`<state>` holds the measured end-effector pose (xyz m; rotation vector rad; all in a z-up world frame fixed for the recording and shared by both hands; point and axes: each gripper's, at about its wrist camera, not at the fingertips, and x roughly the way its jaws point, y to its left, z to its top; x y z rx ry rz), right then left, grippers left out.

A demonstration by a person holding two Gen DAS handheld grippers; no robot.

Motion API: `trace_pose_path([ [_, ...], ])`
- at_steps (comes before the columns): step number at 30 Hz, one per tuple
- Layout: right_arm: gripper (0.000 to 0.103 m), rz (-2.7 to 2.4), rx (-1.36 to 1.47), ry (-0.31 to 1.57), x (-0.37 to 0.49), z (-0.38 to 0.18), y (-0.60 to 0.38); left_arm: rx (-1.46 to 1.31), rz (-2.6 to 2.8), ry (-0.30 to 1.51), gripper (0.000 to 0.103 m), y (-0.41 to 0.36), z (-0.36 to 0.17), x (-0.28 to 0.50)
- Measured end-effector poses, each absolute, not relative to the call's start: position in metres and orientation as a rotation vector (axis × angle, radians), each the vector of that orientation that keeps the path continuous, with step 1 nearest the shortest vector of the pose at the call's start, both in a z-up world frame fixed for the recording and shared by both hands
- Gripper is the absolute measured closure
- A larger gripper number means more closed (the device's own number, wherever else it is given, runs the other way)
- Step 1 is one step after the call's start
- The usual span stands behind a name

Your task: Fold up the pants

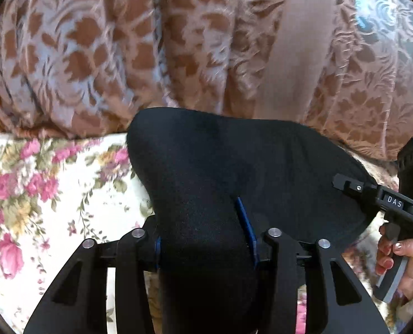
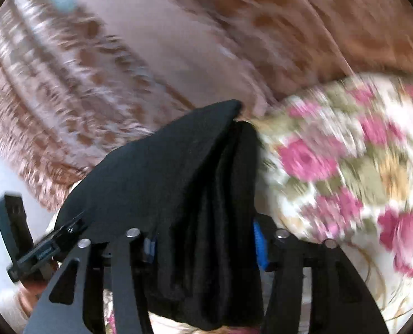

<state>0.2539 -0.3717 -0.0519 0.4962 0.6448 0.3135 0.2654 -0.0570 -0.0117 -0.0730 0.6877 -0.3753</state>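
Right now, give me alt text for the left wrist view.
Left gripper holds bunched black pants above a floral sheet. The right gripper, in a hand, grips the same fabric at right; brown patterned curtains behind.

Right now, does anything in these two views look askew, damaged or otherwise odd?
Nothing stands out. The black pants hang bunched between the fingers of the left gripper and the right gripper, above the floral sheet. The right wrist view is motion-blurred.
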Motion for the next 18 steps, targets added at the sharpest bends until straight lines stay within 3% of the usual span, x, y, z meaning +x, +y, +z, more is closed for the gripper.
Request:
trace_pose_path([
  [1, 0.035, 0.289, 0.537, 0.648, 0.252, -0.062, -0.381, -0.093, -0.377, 0.686, 0.047, -0.053, -0.018, 0.266],
  [7, 0.028, 0.27, 0.568, 0.648, 0.25, -0.074, -0.388, -0.184, -0.356, 0.682, 0.02, -0.034, -0.04, 0.265],
  [11, 0.02, 0.221, 0.529, 0.662, 0.241, -0.063, -0.384, -0.2, -0.304, 0.685, 0.013, -0.031, -0.036, 0.256],
  [18, 0.006, 0.186, 0.338, 0.604, 0.179, -0.036, -0.354, -0.203, -0.244, 0.657, 0.01, -0.037, -0.026, 0.207],
])
